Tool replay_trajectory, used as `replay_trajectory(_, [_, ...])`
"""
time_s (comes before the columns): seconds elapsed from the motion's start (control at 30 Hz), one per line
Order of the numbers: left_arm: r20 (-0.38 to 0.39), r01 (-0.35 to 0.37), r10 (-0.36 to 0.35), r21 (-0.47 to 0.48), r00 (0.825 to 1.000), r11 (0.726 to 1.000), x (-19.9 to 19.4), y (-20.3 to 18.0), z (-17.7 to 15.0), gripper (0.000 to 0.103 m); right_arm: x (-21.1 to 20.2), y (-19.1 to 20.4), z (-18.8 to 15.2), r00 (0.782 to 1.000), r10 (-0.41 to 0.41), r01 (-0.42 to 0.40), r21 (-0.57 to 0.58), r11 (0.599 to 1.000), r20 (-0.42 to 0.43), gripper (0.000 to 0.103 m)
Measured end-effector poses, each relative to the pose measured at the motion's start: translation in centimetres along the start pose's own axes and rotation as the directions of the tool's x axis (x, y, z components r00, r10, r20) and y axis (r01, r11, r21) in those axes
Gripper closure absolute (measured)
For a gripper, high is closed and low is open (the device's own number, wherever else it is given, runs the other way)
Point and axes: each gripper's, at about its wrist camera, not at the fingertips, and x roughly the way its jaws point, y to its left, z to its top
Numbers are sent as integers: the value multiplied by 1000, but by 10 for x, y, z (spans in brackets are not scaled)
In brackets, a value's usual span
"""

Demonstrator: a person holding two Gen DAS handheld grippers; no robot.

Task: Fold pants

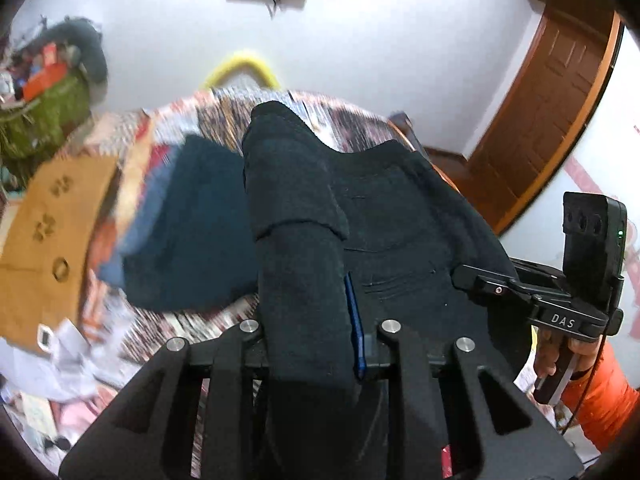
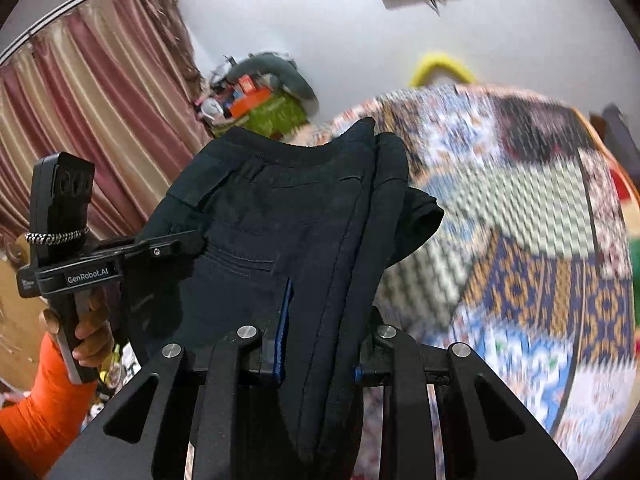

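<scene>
In the left wrist view, the left gripper [image 1: 316, 344] has its jaws closed narrow on a thick bunched fold of the dark pants [image 1: 384, 216], which rise above the patterned bedspread [image 1: 200, 320]; the fold covers one blue pad and most of the jaw tips. Right of the pants, the right gripper [image 1: 492, 284] shows side-on, its tips sunk in cloth and its handle cut by the frame edge. The bedspread and the clutter left of the pants are smeared by blur. In the right wrist view, the right gripper [image 2: 320, 344] pinches the pants [image 2: 280, 208] between narrow jaws above the bedspread [image 2: 520, 240], itself blurred. Left of the pants, the left gripper [image 2: 172, 246] bites their edge, tips buried.
</scene>
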Motion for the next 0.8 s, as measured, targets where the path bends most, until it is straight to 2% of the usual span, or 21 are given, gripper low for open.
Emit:
replay_trajectory(0.2, [78,-52,53,-8,996,999,3,41,41,79,41,9,44,999,5,-3,-49,999,45,82])
replay_trajectory(0.37, [85,-96,97,-16,992,995,36,79,60,79,93,3,64,998,-17,21,-57,998,61,82])
replay_trajectory(0.57, [56,-165,166,-16,985,986,95,122,62,79,161,-16,68,998,-53,55,-48,997,30,82])
replay_trajectory(0.67, [18,-187,188,-61,982,980,132,143,59,79,193,-30,65,997,-81,81,-28,996,-3,82])
replay_trajectory(0.8, [-71,-242,235,-137,970,960,186,168,51,79,231,-44,57,990,-119,119,-12,993,-68,82])
